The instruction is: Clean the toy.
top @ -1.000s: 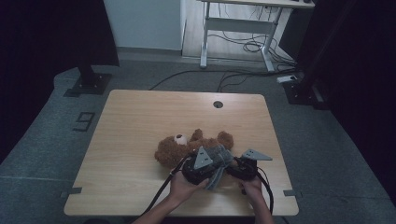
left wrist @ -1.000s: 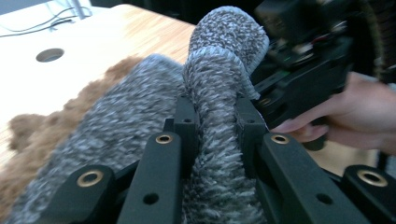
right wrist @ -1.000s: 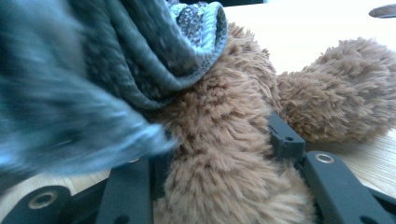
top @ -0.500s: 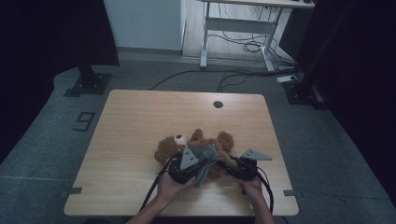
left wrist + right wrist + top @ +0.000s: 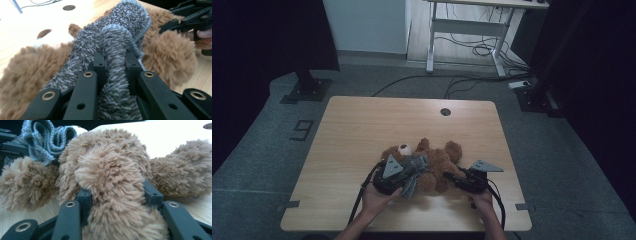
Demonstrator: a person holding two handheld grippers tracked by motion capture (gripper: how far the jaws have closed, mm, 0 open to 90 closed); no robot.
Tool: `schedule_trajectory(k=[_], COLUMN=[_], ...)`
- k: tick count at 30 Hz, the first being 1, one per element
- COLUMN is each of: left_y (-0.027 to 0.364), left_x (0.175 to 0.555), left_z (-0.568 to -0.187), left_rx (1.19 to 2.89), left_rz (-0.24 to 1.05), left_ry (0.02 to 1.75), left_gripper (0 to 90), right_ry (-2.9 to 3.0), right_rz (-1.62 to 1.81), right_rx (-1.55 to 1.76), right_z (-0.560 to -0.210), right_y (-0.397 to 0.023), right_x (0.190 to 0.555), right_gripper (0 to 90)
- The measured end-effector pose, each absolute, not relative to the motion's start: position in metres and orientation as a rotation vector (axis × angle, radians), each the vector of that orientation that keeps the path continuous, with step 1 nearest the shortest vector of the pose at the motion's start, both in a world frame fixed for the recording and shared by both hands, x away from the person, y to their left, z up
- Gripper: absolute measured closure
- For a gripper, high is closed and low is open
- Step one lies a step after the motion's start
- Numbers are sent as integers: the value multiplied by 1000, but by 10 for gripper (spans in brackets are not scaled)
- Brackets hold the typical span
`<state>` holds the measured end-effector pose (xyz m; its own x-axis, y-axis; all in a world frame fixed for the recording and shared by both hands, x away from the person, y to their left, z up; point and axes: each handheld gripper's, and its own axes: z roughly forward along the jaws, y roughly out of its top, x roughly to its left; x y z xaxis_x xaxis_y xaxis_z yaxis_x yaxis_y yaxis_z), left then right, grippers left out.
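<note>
Jaws of left gripper pinched tight on grey fuzzy cloth, draped over teddy bear lying crosswise at table front; right gripper clamped around bear's limb, opposite, just beside.

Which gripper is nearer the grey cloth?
Left. The left gripper is clamped on the grey cloth; the right gripper grips the teddy bear, the cloth lying beyond it.

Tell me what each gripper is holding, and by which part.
The left gripper pinches a fold of the grey fuzzy cloth. The right gripper clamps a limb of the brown teddy bear.
</note>
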<state>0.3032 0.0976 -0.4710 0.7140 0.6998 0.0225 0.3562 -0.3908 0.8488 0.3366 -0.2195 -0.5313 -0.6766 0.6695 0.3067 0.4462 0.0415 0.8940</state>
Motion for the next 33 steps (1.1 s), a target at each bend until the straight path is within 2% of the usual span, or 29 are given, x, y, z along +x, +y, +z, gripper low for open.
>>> schedule_trajectory(k=[8, 21, 27, 33], left_y=[130, 186, 189, 174], left_x=[300, 315, 324, 334], left_z=[-473, -470, -458, -444], left_rx=[1987, 1860, 1821, 1838], left_rz=[519, 487, 497, 512], left_ry=[874, 1023, 1019, 977], left_gripper=[760, 755, 753, 753], right_ry=[2115, 2121, 2125, 2126], right_rz=[1696, 1696, 1700, 1691], right_rx=[1160, 1151, 1128, 1112], right_z=[-532, -532, -533, -533], right_y=[-220, -221, -223, -224], right_x=[337, 337, 337, 337], right_gripper=[541, 551, 558, 559])
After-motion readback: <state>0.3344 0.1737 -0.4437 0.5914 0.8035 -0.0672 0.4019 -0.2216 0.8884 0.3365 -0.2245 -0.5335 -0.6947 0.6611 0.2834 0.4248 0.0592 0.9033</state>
